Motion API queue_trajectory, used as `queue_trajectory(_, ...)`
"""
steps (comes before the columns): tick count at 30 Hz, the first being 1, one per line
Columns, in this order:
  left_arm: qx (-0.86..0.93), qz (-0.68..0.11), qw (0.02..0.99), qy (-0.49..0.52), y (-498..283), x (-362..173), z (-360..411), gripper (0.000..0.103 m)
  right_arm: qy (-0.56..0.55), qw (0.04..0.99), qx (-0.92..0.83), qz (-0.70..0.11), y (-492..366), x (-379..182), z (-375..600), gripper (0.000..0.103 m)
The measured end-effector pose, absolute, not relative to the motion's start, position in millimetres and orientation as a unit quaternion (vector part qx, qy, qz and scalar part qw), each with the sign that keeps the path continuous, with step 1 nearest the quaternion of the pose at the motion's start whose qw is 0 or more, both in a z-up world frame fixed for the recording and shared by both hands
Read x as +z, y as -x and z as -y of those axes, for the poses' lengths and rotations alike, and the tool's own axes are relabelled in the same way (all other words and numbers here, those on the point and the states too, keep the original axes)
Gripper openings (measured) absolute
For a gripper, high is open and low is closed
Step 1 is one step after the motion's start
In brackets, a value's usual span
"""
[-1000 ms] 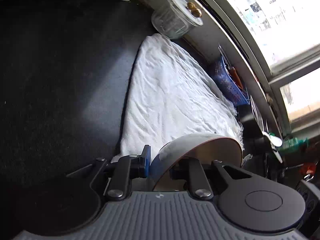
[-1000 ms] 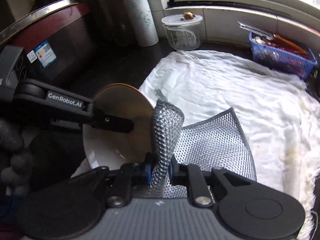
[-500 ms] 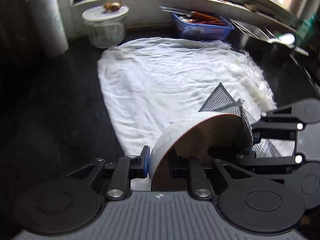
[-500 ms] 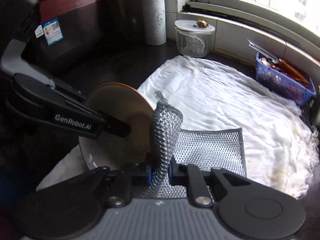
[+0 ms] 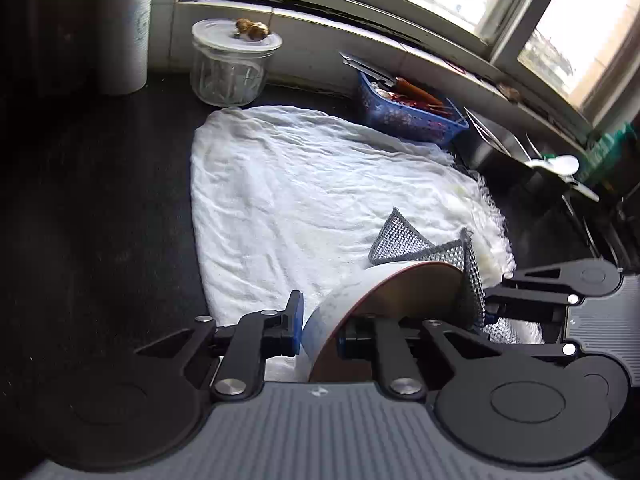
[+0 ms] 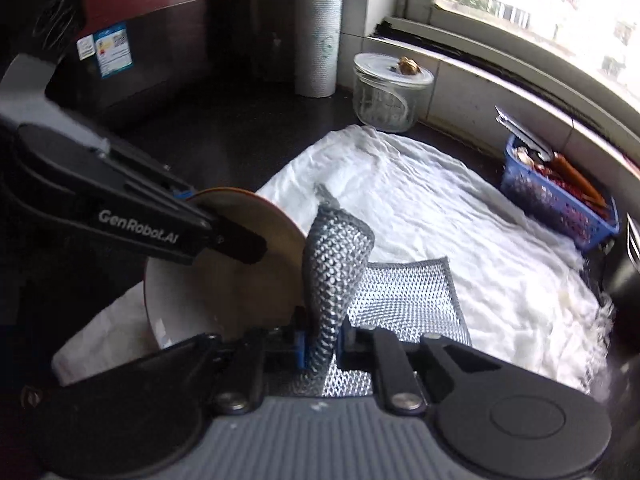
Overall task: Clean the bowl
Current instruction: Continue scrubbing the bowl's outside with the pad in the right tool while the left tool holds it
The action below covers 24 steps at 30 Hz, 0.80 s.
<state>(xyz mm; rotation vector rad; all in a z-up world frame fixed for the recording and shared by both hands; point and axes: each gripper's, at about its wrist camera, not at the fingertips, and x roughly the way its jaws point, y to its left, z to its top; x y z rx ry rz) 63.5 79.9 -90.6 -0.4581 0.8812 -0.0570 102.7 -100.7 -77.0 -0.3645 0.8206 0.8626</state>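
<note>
Between the two pads of my left claw (image 5: 318, 330) sits the rim of the bowl (image 5: 404, 300), one pad on its pale outer wall and one on its brown inside, so the bowl is tipped up on edge above the white cloth (image 5: 304, 196) with its hollow turned toward my other hand. I hold it that way, I judge, so the scrubbing side can reach in freely while I steady it. My right claw (image 6: 322, 344) is narrowed tight on a fold of the silver mesh scrubber (image 6: 334, 264); the pinched part stands up against the bowl's edge, and the rest of the mesh hangs down flat over the cloth (a loose tail I am not using). The cloth is spread on the dark bench (image 5: 100, 208), probably to catch drips and soften a slip.

Counting outward: one bowl, one scrubber, one cloth, two claws. Near the wall stand one lidded glass jar (image 5: 230, 68) with something small and brown on its lid, one paper roll (image 6: 318, 42), and one blue basket (image 5: 408, 114) of utensils under the window.
</note>
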Motion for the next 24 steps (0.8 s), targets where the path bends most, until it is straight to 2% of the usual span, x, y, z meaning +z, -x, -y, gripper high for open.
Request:
queue_trajectory(7,0.004,-0.411,0.849,0.332,-63,-108,-99,0.015,0.004,0.799,0.364,-0.478,-118,-93,120,0.017)
queue_trajectory(10,0.003,-0.417,0.845,0.335,-65,-110,-100,0.014,-0.008,0.801,0.358,-0.48,-114,-94,118,0.017)
queue_trajectory(12,-0.014,-0.433,0.85,0.299,-70,-107,-96,0.014,0.008,0.808,0.356,-0.47,-112,-92,116,0.017)
queue_trajectory(14,-0.042,-0.478,0.857,0.191,-82,-97,-81,0.015,0.044,0.815,0.361,-0.451,-109,-89,112,0.017)
queue_trajectory(18,-0.09,-0.494,0.865,0.006,-88,-74,-52,0.015,0.15,0.824,0.386,-0.387,-96,-82,97,0.013)
queue_trajectory(20,-0.102,-0.494,0.862,-0.052,-87,-70,-42,0.015,0.212,0.822,0.4,-0.345,-85,-80,88,0.012)
queue_trajectory(22,-0.105,-0.484,0.865,-0.08,-87,-68,-35,0.012,0.264,0.816,0.408,-0.312,-77,-78,82,0.012)
queue_trajectory(24,-0.094,-0.461,0.881,-0.055,-84,-68,-36,0.012,0.312,0.808,0.412,-0.282,-71,-77,77,0.012)
